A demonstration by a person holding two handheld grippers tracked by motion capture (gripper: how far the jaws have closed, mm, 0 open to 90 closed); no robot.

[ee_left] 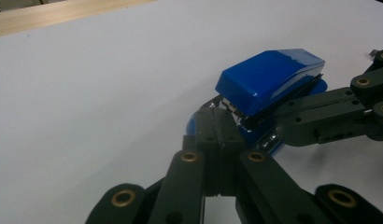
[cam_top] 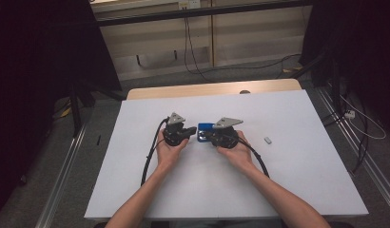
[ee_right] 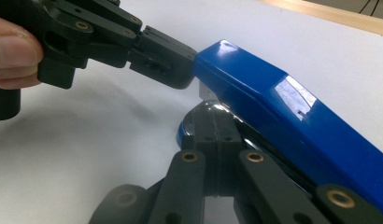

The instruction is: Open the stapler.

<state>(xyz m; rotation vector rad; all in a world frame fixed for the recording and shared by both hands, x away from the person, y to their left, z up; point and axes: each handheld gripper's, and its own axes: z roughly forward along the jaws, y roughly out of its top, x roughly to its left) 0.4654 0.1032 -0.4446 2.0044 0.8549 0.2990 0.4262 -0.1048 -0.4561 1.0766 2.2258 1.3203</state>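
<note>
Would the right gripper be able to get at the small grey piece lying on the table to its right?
Probably yes: bare table lies between the right gripper and the grey piece, though its jaws look shut at the blue stapler.

Stapler (ee_left: 273, 77) glossy blue plastic w/ metal inside, grippers matt black plastic, table (cam_top: 288, 190) smooth matt white.

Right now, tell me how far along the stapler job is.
Done: both grippers have reached the blue stapler at mid-table. In hand: the left gripper has its jaws closed at the stapler's front end, and the right gripper is closed against its base. Left: the small grey staple block lies apart on the white table, untouched.
</note>
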